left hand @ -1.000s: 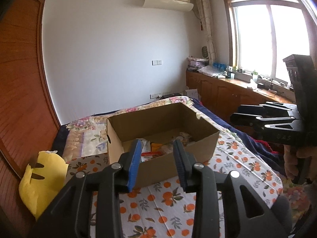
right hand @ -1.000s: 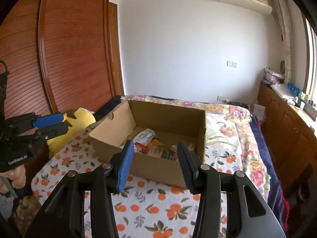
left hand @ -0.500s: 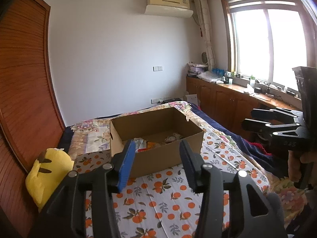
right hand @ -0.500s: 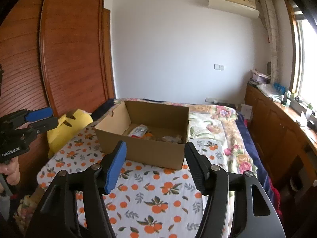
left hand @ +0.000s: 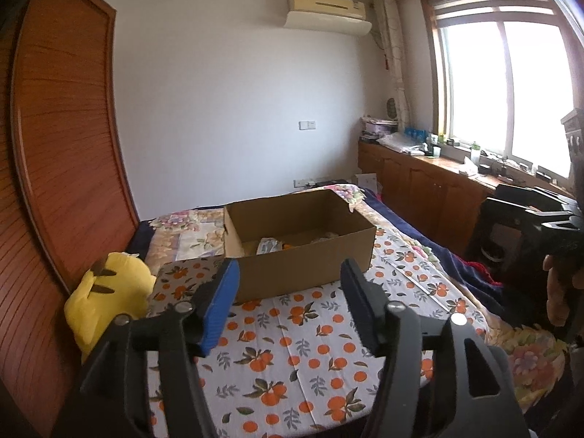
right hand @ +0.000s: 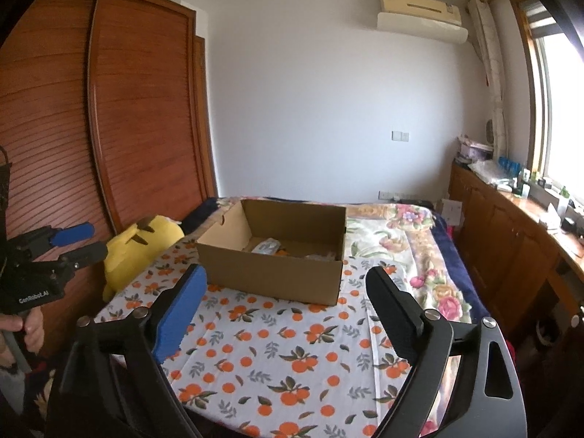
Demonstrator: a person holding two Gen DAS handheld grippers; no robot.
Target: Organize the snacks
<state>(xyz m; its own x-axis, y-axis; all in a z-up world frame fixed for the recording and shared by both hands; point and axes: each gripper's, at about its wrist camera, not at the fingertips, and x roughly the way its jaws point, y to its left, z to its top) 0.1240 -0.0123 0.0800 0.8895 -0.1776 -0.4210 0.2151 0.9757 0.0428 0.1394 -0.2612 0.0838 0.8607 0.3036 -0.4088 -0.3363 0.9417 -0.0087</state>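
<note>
Left hand-held gripper point(left hand: 290, 281) jaws apart, empty; open brown cardboard box point(left hand: 303, 252) mid-bed point(left hand: 292, 346) holding snack packets point(left hand: 270, 245); yellow plush toy point(left hand: 109, 295) at bed's left edge.
</note>
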